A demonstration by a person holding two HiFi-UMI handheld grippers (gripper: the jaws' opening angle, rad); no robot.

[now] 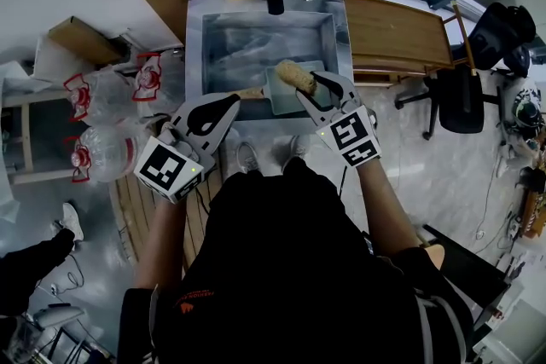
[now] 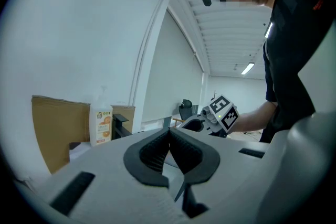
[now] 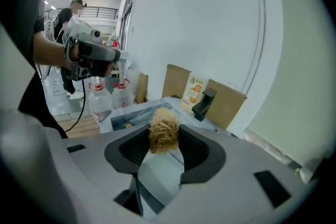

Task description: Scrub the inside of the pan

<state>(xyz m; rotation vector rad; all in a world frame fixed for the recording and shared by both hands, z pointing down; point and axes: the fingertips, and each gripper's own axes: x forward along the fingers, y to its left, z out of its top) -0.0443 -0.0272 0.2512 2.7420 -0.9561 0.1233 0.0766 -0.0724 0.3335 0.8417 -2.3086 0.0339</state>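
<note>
Sink basin of bare steel fills the middle of the head view, and the pan sits at its near edge, open side up. The pan's wooden handle runs out leftward to the left gripper. Its jaws are closed, and I judge them to be pinching the handle's end. The right gripper clamps a fibrous loofah scrubber, which pokes forward over the pan's right rim. The pan floor lies just below and left of the scrubber, so the right arm is nearer to it.
</note>
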